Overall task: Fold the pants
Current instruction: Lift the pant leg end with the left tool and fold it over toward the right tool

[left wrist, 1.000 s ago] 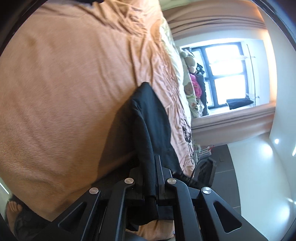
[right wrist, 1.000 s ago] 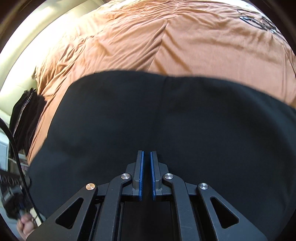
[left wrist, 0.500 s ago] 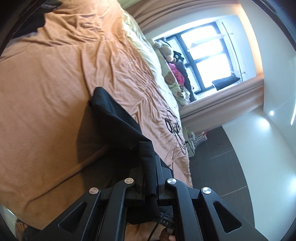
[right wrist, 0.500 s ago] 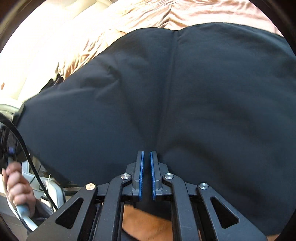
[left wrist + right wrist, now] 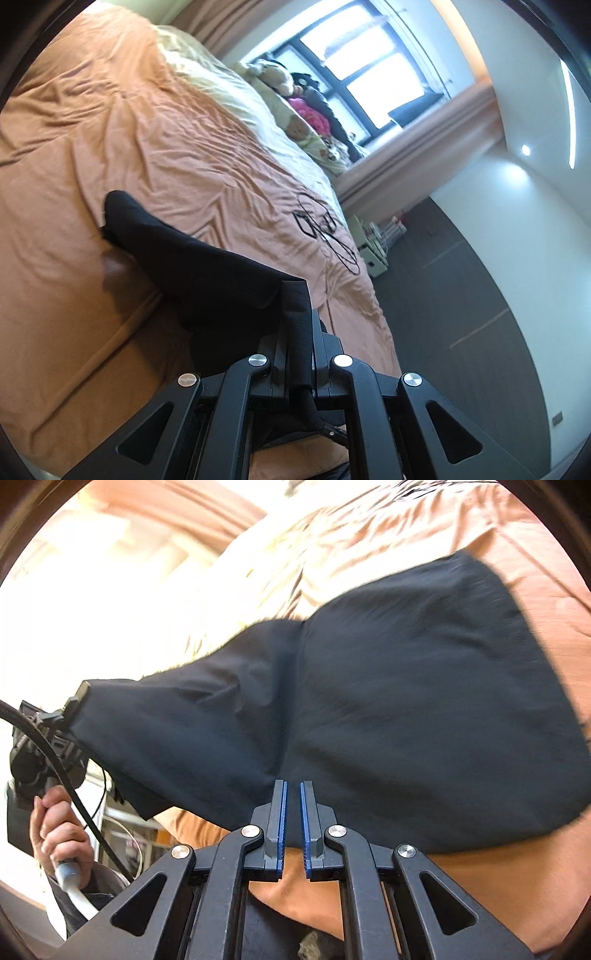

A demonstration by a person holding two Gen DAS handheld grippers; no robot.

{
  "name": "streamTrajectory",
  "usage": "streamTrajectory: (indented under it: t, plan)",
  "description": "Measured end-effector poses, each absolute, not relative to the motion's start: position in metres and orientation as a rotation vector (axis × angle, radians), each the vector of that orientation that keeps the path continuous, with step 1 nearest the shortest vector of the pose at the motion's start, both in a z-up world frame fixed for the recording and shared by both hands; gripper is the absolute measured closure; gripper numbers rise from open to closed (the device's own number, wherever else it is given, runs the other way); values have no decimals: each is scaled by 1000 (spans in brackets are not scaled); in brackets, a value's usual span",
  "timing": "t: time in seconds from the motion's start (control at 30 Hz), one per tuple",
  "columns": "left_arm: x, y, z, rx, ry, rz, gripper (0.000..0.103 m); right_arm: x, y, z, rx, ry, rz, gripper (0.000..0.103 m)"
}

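The bed [image 5: 155,155], covered with an orange sheet, carries the work. It is the only support surface in view, and its near portion is free for laying the garment down.

The pants [image 5: 388,709], a black garment, are lifted and spread between the two grippers. In the right wrist view the cloth stretches from the far gripper at the left across to a loose end that trails toward the sheet at the right. A vertical seam divides the panel. In the left wrist view the far end of the cloth droops onto the sheet while the near edge rises to the jaws.

The left gripper [image 5: 298,354] has its jaws clenched on a rolled edge of the pants; black cloth fills the gap between them. A hand [image 5: 61,830] grips its handle.

The right gripper [image 5: 291,812] has its jaws nearly closed, with a narrow slit between the blue pads. The lower edge of the cloth passes behind them; a grasp there is probable, but contact at the pads cannot be confirmed.

Progress assessment: the garment is picked up and stretched out, not folded. No finished fold lies on the bed. Remaining steps, as judged: bring the halves together, lay them flat, fold again, release.
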State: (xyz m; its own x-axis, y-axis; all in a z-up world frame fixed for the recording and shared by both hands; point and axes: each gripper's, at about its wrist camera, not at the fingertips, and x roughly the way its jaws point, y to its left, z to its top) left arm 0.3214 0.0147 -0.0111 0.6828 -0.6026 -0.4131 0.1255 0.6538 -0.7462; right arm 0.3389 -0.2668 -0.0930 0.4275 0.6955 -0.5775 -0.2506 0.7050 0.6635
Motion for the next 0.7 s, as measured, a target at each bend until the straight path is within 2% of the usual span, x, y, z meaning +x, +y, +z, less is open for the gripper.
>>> streamTrajectory:
  t: [0.3,0.6,0.7]
  plan:
    - [343,-53,-4,-635,774,-561,96,325,-344,-82,624,867,522,99]
    - [359,-126,-17,-535,863,-652,96,304,-367,-84,665,834,460,99]
    - [363,-148,-25,-500,898,-678,96,266,-369,-86,686,827,441,98]
